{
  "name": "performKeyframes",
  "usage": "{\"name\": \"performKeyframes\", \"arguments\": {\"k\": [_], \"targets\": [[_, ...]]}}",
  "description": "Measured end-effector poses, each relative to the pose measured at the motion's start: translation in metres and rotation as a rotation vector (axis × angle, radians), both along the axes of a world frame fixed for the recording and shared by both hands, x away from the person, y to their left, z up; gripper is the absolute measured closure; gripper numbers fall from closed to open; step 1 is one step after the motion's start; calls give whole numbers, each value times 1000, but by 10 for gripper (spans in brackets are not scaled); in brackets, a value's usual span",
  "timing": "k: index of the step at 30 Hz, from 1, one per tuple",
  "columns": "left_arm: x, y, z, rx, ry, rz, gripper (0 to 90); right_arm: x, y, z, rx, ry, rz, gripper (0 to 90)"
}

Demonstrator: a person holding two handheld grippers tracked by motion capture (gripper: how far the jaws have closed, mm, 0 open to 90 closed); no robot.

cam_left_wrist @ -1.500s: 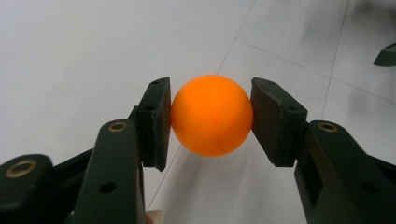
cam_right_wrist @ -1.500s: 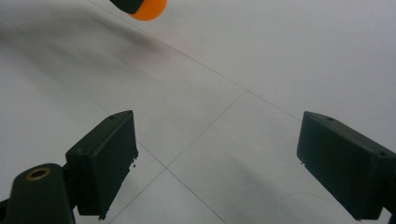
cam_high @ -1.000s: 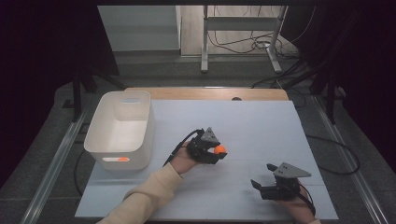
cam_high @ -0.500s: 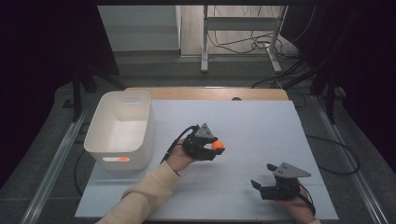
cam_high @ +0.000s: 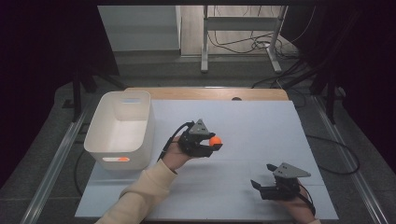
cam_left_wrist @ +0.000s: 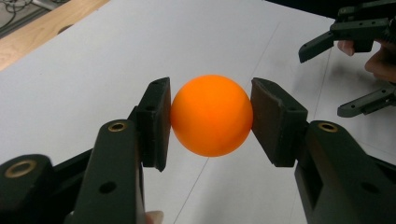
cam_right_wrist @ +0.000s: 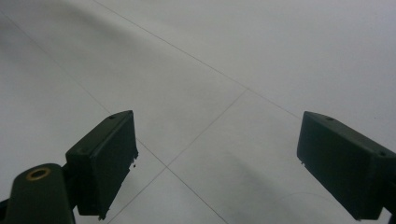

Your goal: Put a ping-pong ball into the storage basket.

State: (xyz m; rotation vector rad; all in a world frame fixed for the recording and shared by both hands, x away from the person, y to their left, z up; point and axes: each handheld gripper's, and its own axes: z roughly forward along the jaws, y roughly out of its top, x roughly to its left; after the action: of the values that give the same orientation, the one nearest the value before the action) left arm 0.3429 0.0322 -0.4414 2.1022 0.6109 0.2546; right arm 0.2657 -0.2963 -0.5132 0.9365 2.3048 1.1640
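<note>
Tabletop (cam_high: 261,121) comes first: a pale grey-white sheet marked by thin seam lines, with a strip of bare wood along its far edge. Next in size is the white bin (cam_high: 140,135) standing at the sheet's left side, open at the top, with something orange showing through the handle slot in its near wall. A cream sleeve (cam_high: 140,196) reaches in from the bottom edge toward the middle of the sheet, and its hand carries the left tongs (cam_high: 212,142), which are clamped on the orange ball (cam_high: 215,141); in the left gripper view the two black pads (cam_left_wrist: 156,122) press on either side of the ball (cam_left_wrist: 211,115), which hangs above the sheet, just right of the bin and well clear of it. Near the front right corner the right tongs (cam_high: 259,182) lie low over the sheet, spread wide apart with nothing between them.
</note>
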Motion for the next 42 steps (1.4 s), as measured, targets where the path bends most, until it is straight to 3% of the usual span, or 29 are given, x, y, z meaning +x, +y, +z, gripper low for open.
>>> {"name": "performKeyframes", "arguments": {"k": [42], "targets": [[-1, 12, 9, -31, -20, 25, 505, 0, 0, 0, -3, 1, -1, 125]]}}
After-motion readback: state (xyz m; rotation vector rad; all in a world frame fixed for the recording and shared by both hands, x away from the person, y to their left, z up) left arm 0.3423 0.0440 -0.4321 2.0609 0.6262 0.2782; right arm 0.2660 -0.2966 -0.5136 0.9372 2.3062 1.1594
